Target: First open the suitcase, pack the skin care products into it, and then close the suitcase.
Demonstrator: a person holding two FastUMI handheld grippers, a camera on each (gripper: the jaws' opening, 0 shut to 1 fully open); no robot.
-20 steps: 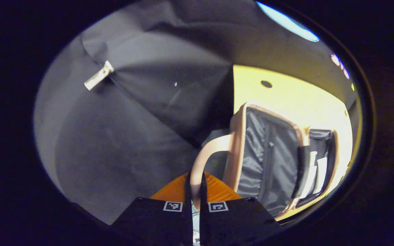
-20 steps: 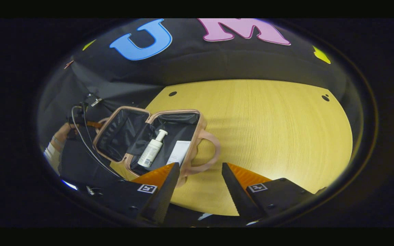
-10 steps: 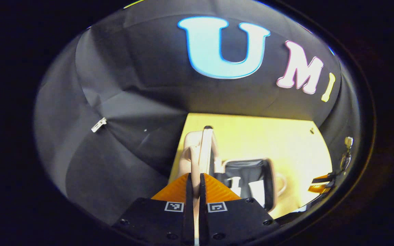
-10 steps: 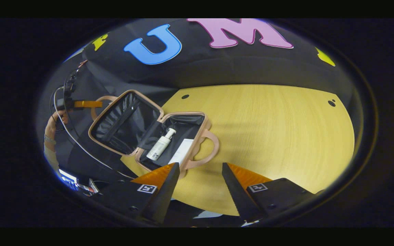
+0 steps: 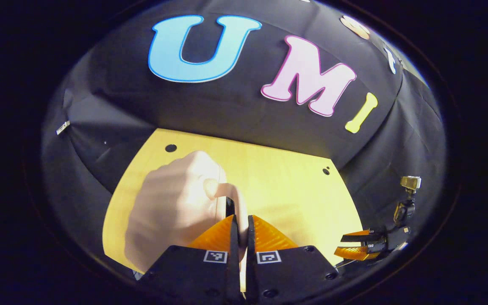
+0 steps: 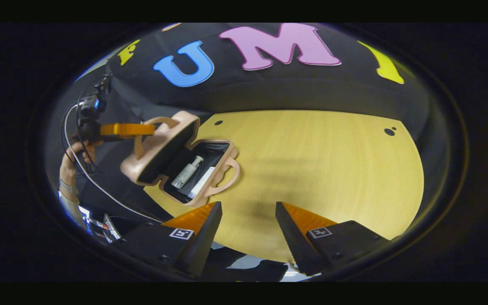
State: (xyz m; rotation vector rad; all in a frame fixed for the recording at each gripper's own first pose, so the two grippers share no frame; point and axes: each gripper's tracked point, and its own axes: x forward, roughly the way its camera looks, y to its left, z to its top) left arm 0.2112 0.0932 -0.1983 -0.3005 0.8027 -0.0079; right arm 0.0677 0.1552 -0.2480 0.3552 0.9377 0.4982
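In the right gripper view, the pink suitcase (image 6: 210, 195) sits at the table's left edge with its lid (image 6: 159, 150) tilted over the base, half closed. Inside the dark lining lie a white pump bottle (image 6: 187, 173) and a flat white pack (image 6: 201, 187). My left gripper (image 6: 151, 129) is shut on the lid's handle (image 6: 163, 122). In the left gripper view, that gripper (image 5: 239, 218) pinches the pink handle (image 5: 236, 202), and the lid's outer shell (image 5: 172, 207) rises to the left. My right gripper (image 6: 248, 212) hovers open over the table, right of the suitcase.
The yellow wooden table (image 6: 320, 169) stretches right of the suitcase, with small dark holes near its far edge. A hand (image 6: 79, 148) holds the left gripper, and a cable hangs below it. The right gripper (image 5: 356, 245) sits beyond the table's right edge in the left gripper view.
The lid has swung up from lying flat open and now tips over the base, carried by my left gripper on its handle. The right gripper stays open, about where it was.
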